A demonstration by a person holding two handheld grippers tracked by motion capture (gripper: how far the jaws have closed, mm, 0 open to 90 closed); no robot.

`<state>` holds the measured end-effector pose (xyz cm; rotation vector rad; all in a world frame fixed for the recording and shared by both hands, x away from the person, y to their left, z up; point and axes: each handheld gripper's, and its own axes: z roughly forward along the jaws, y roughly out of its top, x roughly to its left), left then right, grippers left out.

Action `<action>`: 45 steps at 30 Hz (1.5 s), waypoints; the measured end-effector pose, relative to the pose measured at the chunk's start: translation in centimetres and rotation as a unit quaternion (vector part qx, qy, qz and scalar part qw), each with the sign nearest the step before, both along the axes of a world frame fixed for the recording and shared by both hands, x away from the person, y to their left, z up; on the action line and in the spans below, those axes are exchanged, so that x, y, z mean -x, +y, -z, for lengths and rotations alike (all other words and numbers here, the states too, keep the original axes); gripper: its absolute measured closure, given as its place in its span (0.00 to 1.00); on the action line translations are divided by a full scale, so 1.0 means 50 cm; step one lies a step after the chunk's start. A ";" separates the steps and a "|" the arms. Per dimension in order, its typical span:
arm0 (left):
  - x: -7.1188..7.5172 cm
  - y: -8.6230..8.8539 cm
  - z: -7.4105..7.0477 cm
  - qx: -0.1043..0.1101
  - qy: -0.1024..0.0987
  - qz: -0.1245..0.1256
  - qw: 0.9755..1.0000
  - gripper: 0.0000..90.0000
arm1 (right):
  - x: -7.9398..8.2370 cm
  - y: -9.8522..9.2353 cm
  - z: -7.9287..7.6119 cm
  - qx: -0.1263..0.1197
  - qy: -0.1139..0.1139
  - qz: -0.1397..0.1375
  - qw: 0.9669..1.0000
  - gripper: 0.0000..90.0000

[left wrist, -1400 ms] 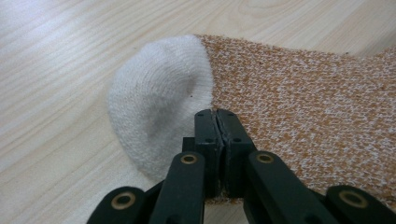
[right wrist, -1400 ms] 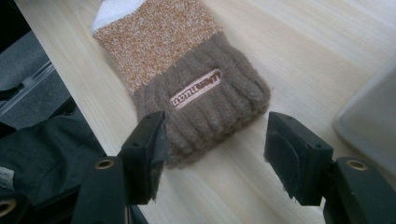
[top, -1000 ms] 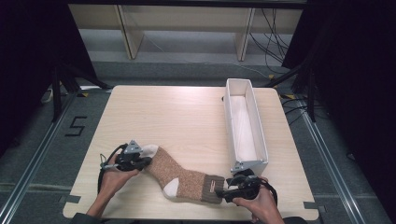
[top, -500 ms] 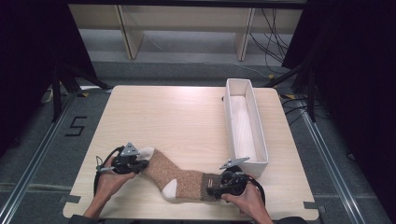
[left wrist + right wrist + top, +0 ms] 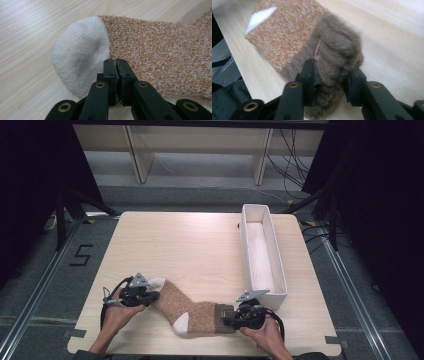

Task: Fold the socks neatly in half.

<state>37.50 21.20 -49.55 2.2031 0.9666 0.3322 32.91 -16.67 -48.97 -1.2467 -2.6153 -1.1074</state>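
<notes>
An orange-flecked sock (image 5: 192, 307) with a white toe, a white heel and a brown fuzzy cuff lies flat near the table's front edge. My left gripper (image 5: 152, 296) is shut on its toe end. In the left gripper view the jaws (image 5: 116, 65) pinch the fabric where the white toe (image 5: 80, 55) meets the orange knit. My right gripper (image 5: 226, 320) is at the cuff end. Its jaws have just been closing, and in the right gripper view the gripper (image 5: 332, 72) squeezes the bunched brown cuff (image 5: 337, 45) between its pads.
A long white bin (image 5: 244, 240) stands along the right side of the wooden table (image 5: 190, 245), its near end just behind my right gripper. Dark floor surrounds the table, and shelving stands beyond the far edge.
My right gripper has edged left onto the sock's cuff and its jaws have closed in on it, bunching the fabric. The left gripper has held still on the toe.
</notes>
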 end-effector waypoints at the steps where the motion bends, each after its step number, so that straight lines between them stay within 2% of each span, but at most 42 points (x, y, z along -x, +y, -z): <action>1: 0.001 0.002 -0.003 0.001 -0.001 0.000 1.000 0.95 | 0.000 -0.002 -0.006 0.003 0.000 -0.002 1.000 0.75; 3: 0.002 0.006 -0.013 0.006 -0.009 0.000 1.000 0.95 | -0.002 -0.009 -0.016 -0.003 -0.015 -0.008 1.000 0.76; 5: 0.002 0.011 -0.025 0.019 -0.015 -0.003 1.000 0.95 | 0.000 -0.015 -0.030 -0.015 -0.018 -0.018 1.000 0.77; 7: 0.003 0.014 -0.033 0.021 -0.023 -0.006 0.999 0.95 | 0.001 -0.015 -0.046 -0.016 -0.015 -0.020 1.000 0.78; 8: 0.001 0.017 -0.036 0.021 -0.026 -0.004 0.999 0.95 | -0.002 -0.015 -0.053 -0.013 -0.025 -0.028 0.999 0.78; 10: -0.002 0.023 -0.041 0.011 -0.029 -0.012 0.999 0.96 | -0.004 -0.014 -0.069 -0.011 -0.027 -0.026 0.999 0.78; 11: -0.003 0.025 -0.042 0.013 -0.032 -0.014 0.999 0.96 | -0.007 -0.016 -0.076 -0.009 -0.036 -0.034 0.999 0.78; 14: -0.005 0.033 -0.044 0.019 -0.035 -0.014 0.999 0.96 | -0.014 -0.021 -0.097 -0.010 -0.025 -0.041 0.999 0.78; 15: -0.007 0.036 -0.044 0.011 -0.033 -0.011 0.999 0.96 | -0.017 -0.025 -0.104 -0.012 -0.026 -0.042 0.999 0.78; 17: -0.007 0.031 -0.040 0.017 -0.030 -0.010 0.999 0.96 | -0.024 -0.031 -0.119 -0.013 -0.019 -0.038 0.999 0.79; 18: -0.008 0.031 -0.039 0.008 -0.029 -0.003 1.000 0.96 | -0.028 -0.034 -0.126 -0.013 -0.019 -0.038 0.999 0.79; 19: -0.008 0.025 -0.037 0.014 -0.029 -0.004 0.999 0.96 | -0.034 -0.037 -0.132 -0.015 -0.020 -0.042 0.999 0.79; 22: -0.007 0.013 -0.034 0.007 -0.028 0.005 1.000 0.96 | -0.047 -0.044 -0.152 -0.018 -0.019 -0.042 0.999 0.79; 27: -0.009 0.021 -0.051 0.013 -0.037 -0.003 0.999 0.96 | -0.062 -0.052 -0.183 -0.013 -0.013 -0.040 0.999 0.79; 29: -0.012 0.022 -0.043 0.021 -0.035 -0.005 0.999 0.96 | -0.069 -0.053 -0.191 -0.008 -0.010 -0.036 0.999 0.79; 31: -0.017 0.010 -0.029 0.018 -0.026 0.005 0.999 0.96 | -0.077 -0.053 -0.200 -0.006 -0.013 -0.037 0.999 0.79; 33: -0.022 -0.005 -0.017 0.003 -0.021 0.015 1.000 0.97 | -0.085 -0.045 -0.209 0.000 -0.013 -0.033 0.999 0.79; 34: -0.025 -0.012 -0.013 0.008 -0.018 0.016 1.000 0.97 | -0.088 -0.039 -0.215 0.006 -0.006 -0.034 0.999 0.79; 38: -0.030 -0.030 -0.003 0.006 -0.014 0.022 1.000 0.98 | -0.104 0.003 -0.238 0.023 -0.025 -0.045 0.998 0.79; 40: -0.030 -0.034 -0.002 0.005 -0.014 0.026 1.000 0.98 | -0.112 0.031 -0.248 0.022 -0.019 -0.050 0.998 0.79; 41: -0.030 -0.034 -0.002 0.004 -0.014 0.026 1.000 0.98 | -0.118 0.045 -0.251 0.025 -0.024 -0.057 0.998 0.79; 43: -0.027 -0.032 -0.005 0.009 -0.014 0.025 1.000 0.98 | -0.124 0.077 -0.255 0.034 0.002 -0.048 0.998 0.79; 45: -0.027 -0.028 -0.007 0.016 -0.015 0.026 0.999 0.98 | -0.139 0.104 -0.250 0.038 0.001 -0.058 0.998 0.79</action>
